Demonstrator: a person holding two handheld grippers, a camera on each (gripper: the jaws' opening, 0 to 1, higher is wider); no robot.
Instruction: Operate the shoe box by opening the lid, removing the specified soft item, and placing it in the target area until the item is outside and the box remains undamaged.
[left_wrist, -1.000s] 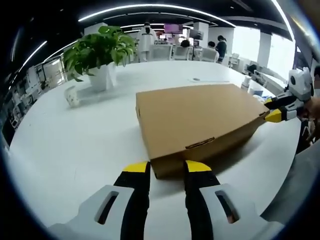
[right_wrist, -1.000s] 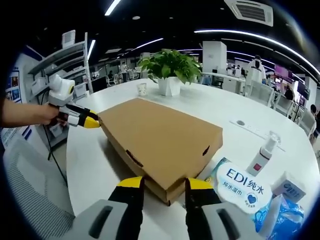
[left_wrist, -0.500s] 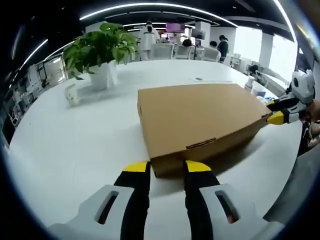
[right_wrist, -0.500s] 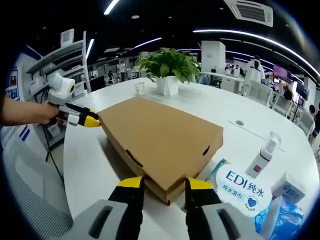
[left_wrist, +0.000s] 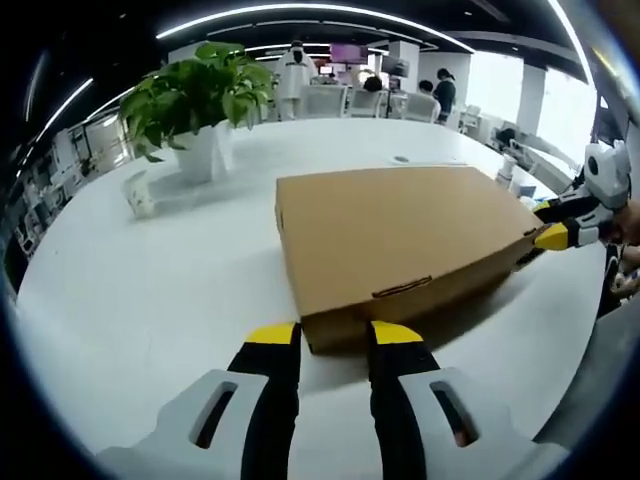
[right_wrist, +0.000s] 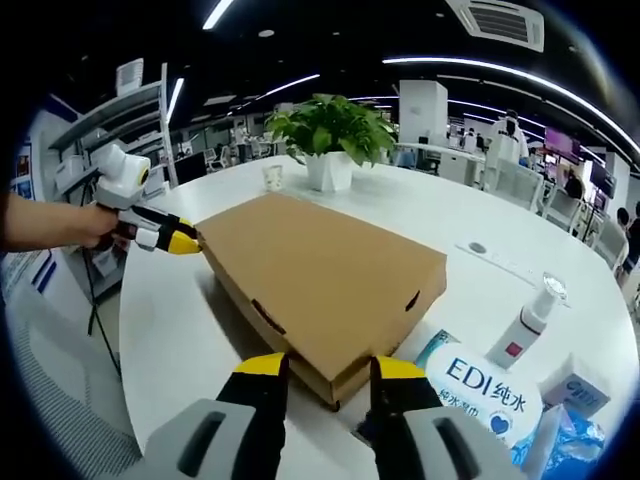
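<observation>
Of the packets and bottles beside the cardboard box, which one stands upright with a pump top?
The slim white pump bottle, standing behind the round EDI wipes pack. The small white carton and the blue packet beside it have no pump.

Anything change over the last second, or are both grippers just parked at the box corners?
No visible change. The shoe box lies closed on the table, with the left gripper and the right gripper open at opposite corners. Only the views shifted slightly.
</observation>
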